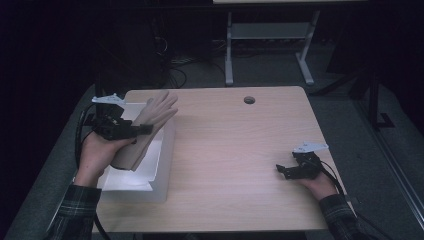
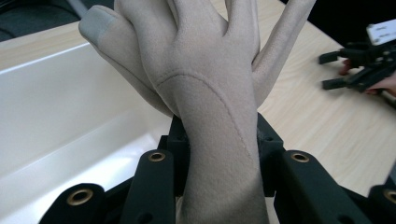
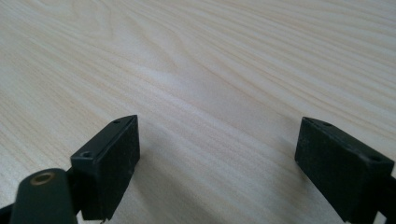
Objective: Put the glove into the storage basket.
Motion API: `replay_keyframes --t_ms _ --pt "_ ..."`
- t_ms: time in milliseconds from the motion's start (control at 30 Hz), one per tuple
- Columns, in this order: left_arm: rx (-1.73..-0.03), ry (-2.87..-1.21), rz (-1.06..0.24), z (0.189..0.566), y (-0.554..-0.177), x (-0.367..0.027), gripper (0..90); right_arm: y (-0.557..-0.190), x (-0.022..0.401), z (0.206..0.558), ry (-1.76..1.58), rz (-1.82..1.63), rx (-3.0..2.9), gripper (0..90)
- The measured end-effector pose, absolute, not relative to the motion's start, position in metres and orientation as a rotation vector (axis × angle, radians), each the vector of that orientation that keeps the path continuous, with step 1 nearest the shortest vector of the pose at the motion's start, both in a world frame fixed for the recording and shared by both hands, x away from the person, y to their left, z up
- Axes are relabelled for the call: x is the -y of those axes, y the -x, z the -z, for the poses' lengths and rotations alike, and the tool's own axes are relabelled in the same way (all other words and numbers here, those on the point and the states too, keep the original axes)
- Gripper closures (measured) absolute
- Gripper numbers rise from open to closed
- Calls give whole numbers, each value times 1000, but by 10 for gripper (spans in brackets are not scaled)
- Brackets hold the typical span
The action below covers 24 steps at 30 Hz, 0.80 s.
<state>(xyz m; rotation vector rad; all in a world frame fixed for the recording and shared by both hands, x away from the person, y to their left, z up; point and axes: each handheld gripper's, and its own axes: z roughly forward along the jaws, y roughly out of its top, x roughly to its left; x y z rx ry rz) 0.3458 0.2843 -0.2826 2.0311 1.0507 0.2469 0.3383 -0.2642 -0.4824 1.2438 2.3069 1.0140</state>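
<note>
A beige glove (image 1: 150, 122) with a stuffed, hand-like shape is held up above a white bin (image 1: 161, 162) at the table's left. My left gripper (image 1: 135, 130) is shut on the glove at its wrist. In the left gripper view the black jaws press both sides of the glove (image 2: 205, 93), whose fingers point up and away. My right gripper (image 1: 286, 171) rests low on the wooden table (image 1: 240, 150) at the right, open, with nothing between its fingers (image 3: 109, 163).
The white bin (image 2: 56, 121) stands along the table's left edge, its inside pale and bare. A round cable hole (image 1: 249, 100) lies near the table's far edge. Beyond the table stand a grey desk frame (image 1: 270, 40) and dark floor.
</note>
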Motion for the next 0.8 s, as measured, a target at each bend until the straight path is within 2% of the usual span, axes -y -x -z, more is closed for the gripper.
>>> replay_keyframes --t_ms 267,800 --pt "-1138 -2025 -273 303 -347 -306 669 -338 264 482 -1246 -1014 -2306 134" --pt "-1269 -2080 -313 348 -354 -313 669 -338 264 482 -1245 -1014 -2307 134"
